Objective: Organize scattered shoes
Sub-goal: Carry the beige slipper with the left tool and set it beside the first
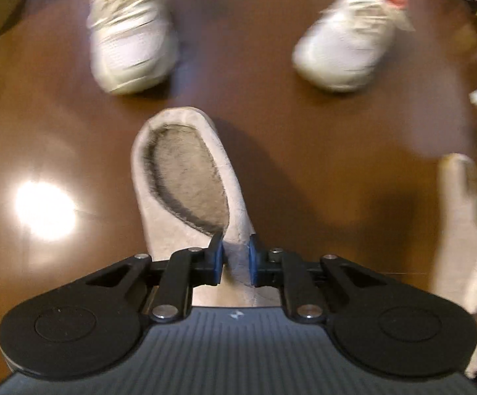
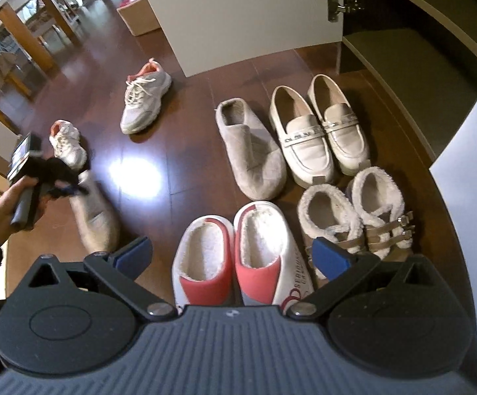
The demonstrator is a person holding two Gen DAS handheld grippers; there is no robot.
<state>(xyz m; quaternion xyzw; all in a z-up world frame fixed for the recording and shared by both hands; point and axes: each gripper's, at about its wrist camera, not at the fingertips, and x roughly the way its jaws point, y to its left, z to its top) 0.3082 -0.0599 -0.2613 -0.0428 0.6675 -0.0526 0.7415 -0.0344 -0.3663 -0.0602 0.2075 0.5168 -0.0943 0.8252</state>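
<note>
The left wrist camera looks down steeply and close along its fingers at a grey slipper (image 1: 185, 177) on the floor (image 1: 320, 151), two sneakers beyond. The right wrist camera sits higher and further back, facing paired shoes by an open cabinet (image 2: 403, 46). Both views share the slipper (image 2: 93, 217), the sneakers (image 2: 144, 97) and the glare patch; the right view also shows the left gripper (image 2: 70, 184).

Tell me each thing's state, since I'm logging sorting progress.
left gripper: shut on the beige slipper, pinching its edge.
beige slipper: held, blurred.
right gripper: open, holding nothing.
matching beige slipper: on floor, alone beside loafers.
loafers: paired.
fleece sandals: paired.
red-and-white slippers: paired.
sneakers: apart, scattered.
cabinet door: open.
</note>
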